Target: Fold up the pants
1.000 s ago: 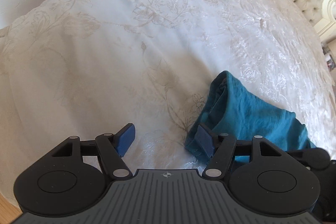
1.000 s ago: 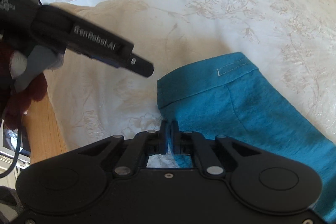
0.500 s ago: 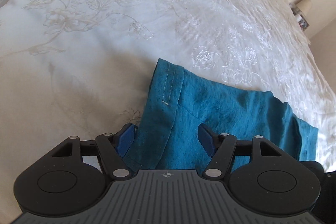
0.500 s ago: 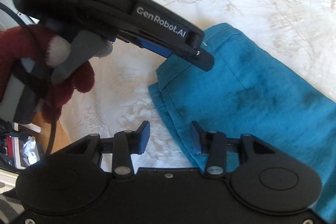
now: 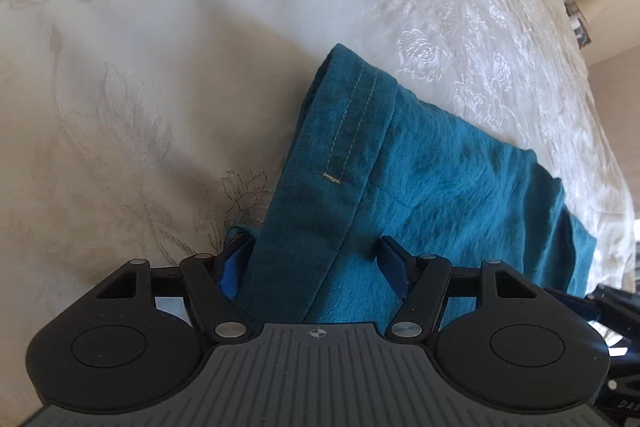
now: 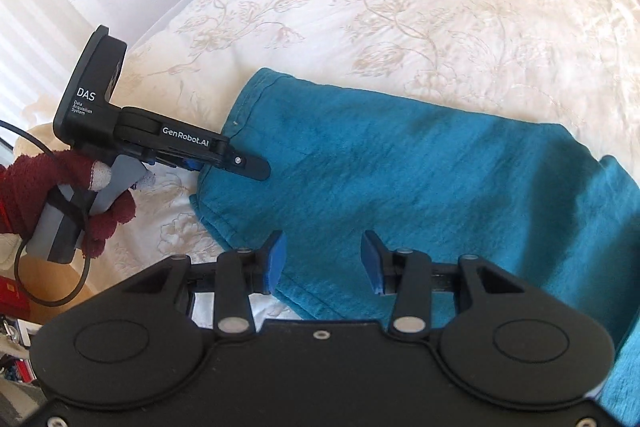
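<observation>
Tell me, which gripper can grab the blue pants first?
Probably the left gripper: its open jaws already straddle the waistband edge of the teal pants. The right gripper is open too, above flat cloth.

Pants on the bed, a gripper at each near edge.
The pants [image 6: 400,187] lay on the bed [image 6: 400,7]; left gripper [image 5: 316,259] straddled the waistband, right gripper [image 6: 322,259] hovered above the near edge.

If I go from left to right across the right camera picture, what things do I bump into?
Red-gloved hand → left gripper → teal pants, lying on the cream floral bedspread.
</observation>
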`<state>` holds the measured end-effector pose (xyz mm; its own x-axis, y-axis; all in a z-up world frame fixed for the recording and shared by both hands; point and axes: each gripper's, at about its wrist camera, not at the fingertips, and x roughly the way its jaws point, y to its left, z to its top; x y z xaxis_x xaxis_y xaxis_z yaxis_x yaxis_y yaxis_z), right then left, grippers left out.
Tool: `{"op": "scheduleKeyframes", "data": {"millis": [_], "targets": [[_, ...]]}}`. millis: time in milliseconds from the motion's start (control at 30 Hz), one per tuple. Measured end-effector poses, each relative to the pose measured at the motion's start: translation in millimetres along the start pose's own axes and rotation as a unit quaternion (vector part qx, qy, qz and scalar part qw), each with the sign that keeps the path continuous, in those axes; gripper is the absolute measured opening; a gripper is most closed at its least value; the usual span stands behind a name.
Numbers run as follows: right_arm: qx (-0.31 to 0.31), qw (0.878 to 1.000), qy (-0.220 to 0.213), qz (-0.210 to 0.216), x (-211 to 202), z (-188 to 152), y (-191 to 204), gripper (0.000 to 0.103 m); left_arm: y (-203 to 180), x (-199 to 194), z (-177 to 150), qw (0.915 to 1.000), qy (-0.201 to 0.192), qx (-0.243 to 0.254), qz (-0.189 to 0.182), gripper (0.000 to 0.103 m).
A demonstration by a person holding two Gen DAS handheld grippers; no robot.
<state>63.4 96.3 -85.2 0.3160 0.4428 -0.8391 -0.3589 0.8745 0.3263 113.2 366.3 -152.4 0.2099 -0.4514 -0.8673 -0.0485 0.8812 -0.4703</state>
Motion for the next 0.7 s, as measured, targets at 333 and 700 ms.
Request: {"op": "scheduleKeyframes", "data": {"millis": [333,700], "targets": [[0.055,0.998,0.000,-0.020,-16.0,-10.4,-25.9,0.052,-28.1,31.8,10.2,0.9978,0.006,0.000,-0.067,0.081],[0.113,0.990,-0.030,-0.081,-41.1,-17.8,-65.1,0.052,-63.7,4.9,-0.4,0.9986,-0.047,0.021,-0.011,0.019]]}}
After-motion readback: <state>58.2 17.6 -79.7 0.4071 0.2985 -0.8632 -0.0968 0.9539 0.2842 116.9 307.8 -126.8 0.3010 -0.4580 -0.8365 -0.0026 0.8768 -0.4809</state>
